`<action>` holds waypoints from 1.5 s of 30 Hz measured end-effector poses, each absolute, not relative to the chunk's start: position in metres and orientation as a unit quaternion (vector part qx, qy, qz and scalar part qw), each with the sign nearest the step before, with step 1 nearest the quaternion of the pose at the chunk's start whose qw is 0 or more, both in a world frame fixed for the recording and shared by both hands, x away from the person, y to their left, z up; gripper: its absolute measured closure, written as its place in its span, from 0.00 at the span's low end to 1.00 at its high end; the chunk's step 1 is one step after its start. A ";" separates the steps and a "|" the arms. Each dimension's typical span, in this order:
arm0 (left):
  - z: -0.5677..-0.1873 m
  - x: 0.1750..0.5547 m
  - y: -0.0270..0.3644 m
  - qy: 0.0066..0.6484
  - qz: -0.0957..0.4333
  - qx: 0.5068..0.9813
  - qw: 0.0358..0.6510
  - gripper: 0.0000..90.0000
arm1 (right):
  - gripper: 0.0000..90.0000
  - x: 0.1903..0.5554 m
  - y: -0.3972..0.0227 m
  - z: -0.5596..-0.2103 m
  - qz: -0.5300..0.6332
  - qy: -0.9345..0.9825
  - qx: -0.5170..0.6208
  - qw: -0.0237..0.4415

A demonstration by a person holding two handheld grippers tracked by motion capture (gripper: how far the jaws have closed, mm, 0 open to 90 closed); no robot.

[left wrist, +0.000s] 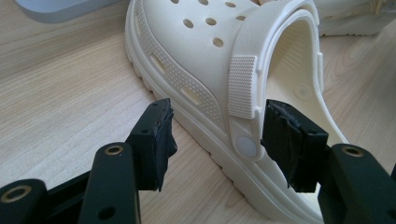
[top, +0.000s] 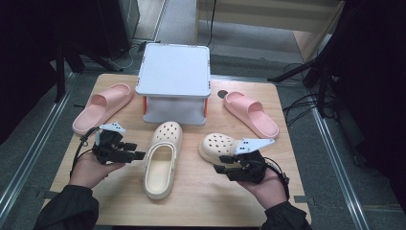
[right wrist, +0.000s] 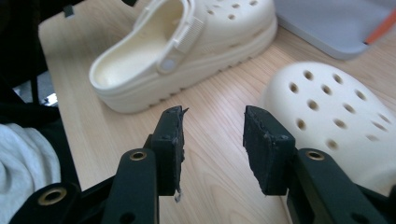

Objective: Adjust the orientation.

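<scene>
Left gripper (left wrist: 217, 128) jaws wide, straddling the cream clog (left wrist: 219, 70) sidewall, not pressing. Right gripper (right wrist: 212, 140) jaws apart, empty. Wooden table (top: 201, 201).

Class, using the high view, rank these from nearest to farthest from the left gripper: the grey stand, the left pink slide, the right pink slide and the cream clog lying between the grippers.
Measured from the left gripper:
1. Cream clog, just beside the jaws, mid-table.
2. Left pink slide, behind the gripper at the table's left.
3. Grey stand, at the back centre.
4. Right pink slide, across the table on the right.
</scene>
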State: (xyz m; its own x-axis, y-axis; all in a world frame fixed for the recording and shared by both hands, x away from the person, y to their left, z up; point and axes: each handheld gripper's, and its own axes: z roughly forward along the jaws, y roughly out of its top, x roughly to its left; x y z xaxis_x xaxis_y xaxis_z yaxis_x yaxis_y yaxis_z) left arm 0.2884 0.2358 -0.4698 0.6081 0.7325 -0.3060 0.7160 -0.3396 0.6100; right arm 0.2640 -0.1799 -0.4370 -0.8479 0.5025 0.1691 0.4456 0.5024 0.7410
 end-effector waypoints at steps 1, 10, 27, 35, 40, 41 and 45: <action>-0.470 0.289 0.236 0.441 0.011 0.819 0.366 0.47 | 0.64 0.264 -0.185 -0.438 0.414 0.866 0.279 0.034; -0.471 0.292 0.233 0.440 0.008 0.822 0.362 0.44 | 0.62 0.266 -0.221 -0.441 0.398 0.862 0.309 0.056; -0.471 0.290 0.234 0.449 0.011 0.818 0.359 0.43 | 0.59 0.288 -0.234 -0.468 0.353 0.872 0.335 0.058; -0.473 0.290 0.233 0.450 0.009 0.819 0.356 0.43 | 0.78 0.305 -0.216 -0.481 0.329 0.885 0.329 0.035; -0.473 0.290 0.232 0.449 0.010 0.819 0.356 0.43 | 0.86 0.308 -0.210 -0.477 0.330 0.885 0.327 0.033; -0.473 0.290 0.232 0.449 0.010 0.819 0.356 0.43 | 0.86 0.308 -0.210 -0.477 0.330 0.885 0.327 0.033; -0.473 0.290 0.232 0.452 0.013 0.818 0.356 0.43 | 0.86 0.310 -0.205 -0.469 0.348 0.873 0.341 0.035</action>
